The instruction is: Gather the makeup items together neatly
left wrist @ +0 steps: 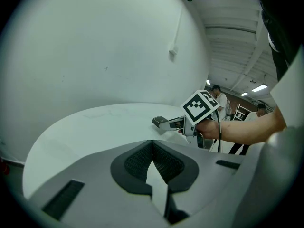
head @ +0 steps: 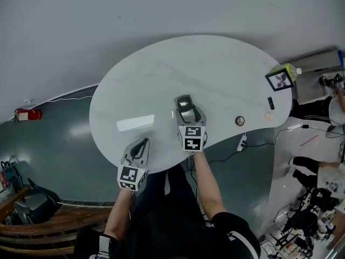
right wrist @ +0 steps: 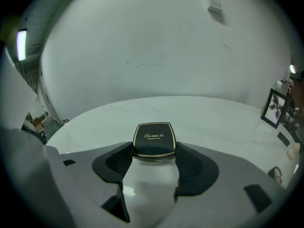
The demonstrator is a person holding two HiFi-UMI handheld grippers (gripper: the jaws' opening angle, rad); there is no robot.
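The right gripper (right wrist: 154, 158) clamps the black square gold-edged powder compact (right wrist: 154, 139) over the white oval worktop (head: 135, 85). The small round dark-rimmed item (head: 240, 121) lies to its right. The left gripper (left wrist: 153, 149) is closed and empty.

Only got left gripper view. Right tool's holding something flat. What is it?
Observer: A black compact, lid closed, clamped between the right tool's jaws.
Operator: Any other items out? I see only bare table.
Observer: Three small ones at the table's right end: a round one, a dark bar and a pale piece.
Operator: Anything else near them?
Observer: A picture frame stands on the table by them.
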